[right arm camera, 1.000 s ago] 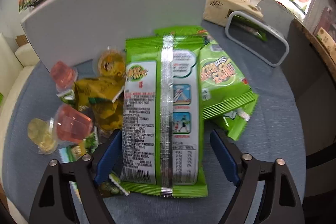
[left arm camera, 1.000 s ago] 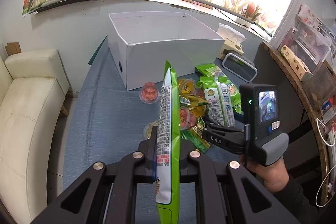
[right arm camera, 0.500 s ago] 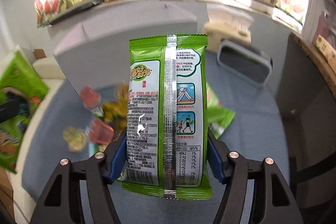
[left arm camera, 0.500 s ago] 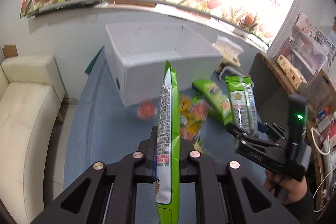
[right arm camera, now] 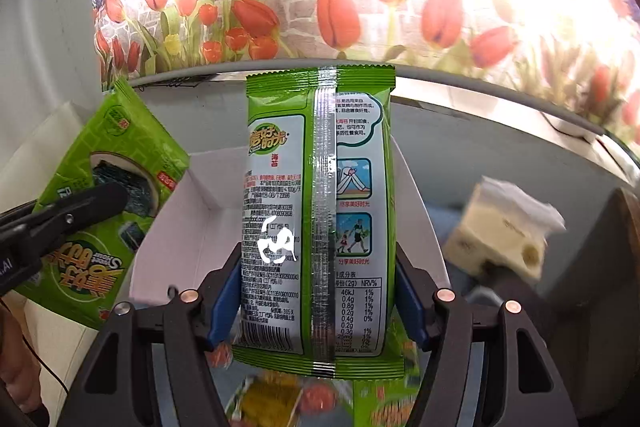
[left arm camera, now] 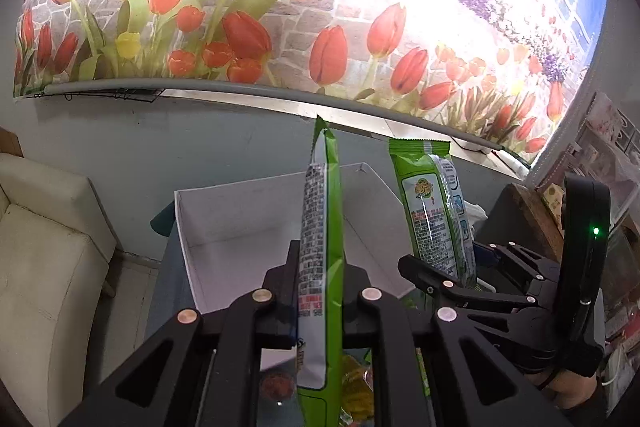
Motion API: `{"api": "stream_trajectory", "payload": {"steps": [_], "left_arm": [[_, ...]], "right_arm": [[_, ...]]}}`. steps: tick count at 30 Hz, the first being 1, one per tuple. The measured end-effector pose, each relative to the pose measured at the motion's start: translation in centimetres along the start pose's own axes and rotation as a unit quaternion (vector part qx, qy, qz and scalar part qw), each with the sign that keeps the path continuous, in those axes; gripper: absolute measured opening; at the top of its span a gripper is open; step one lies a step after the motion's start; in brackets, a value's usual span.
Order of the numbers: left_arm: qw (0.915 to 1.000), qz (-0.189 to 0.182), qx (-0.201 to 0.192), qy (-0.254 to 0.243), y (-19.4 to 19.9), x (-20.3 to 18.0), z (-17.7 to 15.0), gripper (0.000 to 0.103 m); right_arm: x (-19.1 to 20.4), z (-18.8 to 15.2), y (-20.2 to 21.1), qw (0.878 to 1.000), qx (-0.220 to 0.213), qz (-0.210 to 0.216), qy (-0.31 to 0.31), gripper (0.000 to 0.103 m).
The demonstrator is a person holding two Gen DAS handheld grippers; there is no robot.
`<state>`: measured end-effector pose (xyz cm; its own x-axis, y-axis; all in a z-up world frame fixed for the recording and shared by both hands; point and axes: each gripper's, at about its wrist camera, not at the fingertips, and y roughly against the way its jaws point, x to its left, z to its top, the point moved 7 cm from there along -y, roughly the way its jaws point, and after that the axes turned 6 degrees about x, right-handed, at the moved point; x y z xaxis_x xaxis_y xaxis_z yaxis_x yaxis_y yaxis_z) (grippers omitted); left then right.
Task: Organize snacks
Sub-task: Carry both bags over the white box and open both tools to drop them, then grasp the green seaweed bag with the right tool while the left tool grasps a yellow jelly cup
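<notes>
The left tool (left arm camera: 320, 297) is clenched on the thin edge of a green seaweed snack packet (left arm camera: 322, 227), so that packet stands upright and edge-on, poised above the near wall of the white cardboard box (left arm camera: 248, 223). The right tool (right arm camera: 318, 297) grips a second seaweed packet (right arm camera: 318, 211) across its flat width, blue pads pressing both side edges; its back faces the camera and it hangs over the box's (right arm camera: 176, 227) open mouth. Holding each packet by its lower end leaves the top free, which I judge suits dropping them in upright, side by side. So two packets are in the air, one per tool, and the one box looks empty where its floor shows. Below the box, on the bench, loose snacks lie blurred: some jelly cups (right arm camera: 316, 397) and green packets, too smeared to count. Right of the box stands one tissue box (right arm camera: 504, 227).
</notes>
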<state>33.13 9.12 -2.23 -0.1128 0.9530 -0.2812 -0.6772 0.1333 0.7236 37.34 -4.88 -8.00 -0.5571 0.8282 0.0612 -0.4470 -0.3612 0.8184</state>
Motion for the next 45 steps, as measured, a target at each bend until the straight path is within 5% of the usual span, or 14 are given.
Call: {"api": "stream_trajectory", "payload": {"steps": [2,4,5,7,17,28,31,37,45], "left_arm": [[1.0000,-0.005,0.002,-0.002,-1.6,0.6,1.2,0.020],[0.9999,0.009,0.010,0.001,-3.0,1.4,1.7,0.068],[0.9997,0.018,0.019,0.004,-3.9,2.0,1.9,0.103],[0.9995,0.027,0.013,0.004,-4.6,2.8,2.1,0.103],[0.9985,0.054,-0.008,0.004,-3.4,4.5,0.0,0.103],[0.9967,0.066,-0.018,-0.043,-0.2,2.0,-4.4,0.103],[0.9956,0.068,-0.019,-0.060,1.2,1.2,-6.6,0.103],[0.9956,0.045,-0.015,-0.081,4.4,-0.4,-13.2,0.103],[0.9954,0.041,0.026,-0.082,6.5,-2.3,-22.6,0.103]], "right_arm": [[-0.2,1.4,-1.8,1.000,0.012,0.012,0.000,0.072],[-0.4,2.7,-3.2,1.000,0.014,0.019,-0.001,0.079],[-0.6,3.1,-3.9,1.000,0.019,0.019,-0.003,0.085],[-1.1,3.7,-5.1,1.000,0.021,0.008,-0.005,0.103],[-1.8,2.4,-4.6,1.000,-0.004,0.005,-0.013,0.103],[-1.0,-4.9,1.0,0.998,-0.056,0.000,0.024,0.103],[-1.2,-8.1,2.7,0.999,-0.045,0.026,0.012,0.103],[-4.0,-13.7,3.7,0.999,-0.036,-0.039,0.004,0.103],[-7.0,-16.7,-1.9,0.998,0.035,-0.055,-0.007,0.103]]}}
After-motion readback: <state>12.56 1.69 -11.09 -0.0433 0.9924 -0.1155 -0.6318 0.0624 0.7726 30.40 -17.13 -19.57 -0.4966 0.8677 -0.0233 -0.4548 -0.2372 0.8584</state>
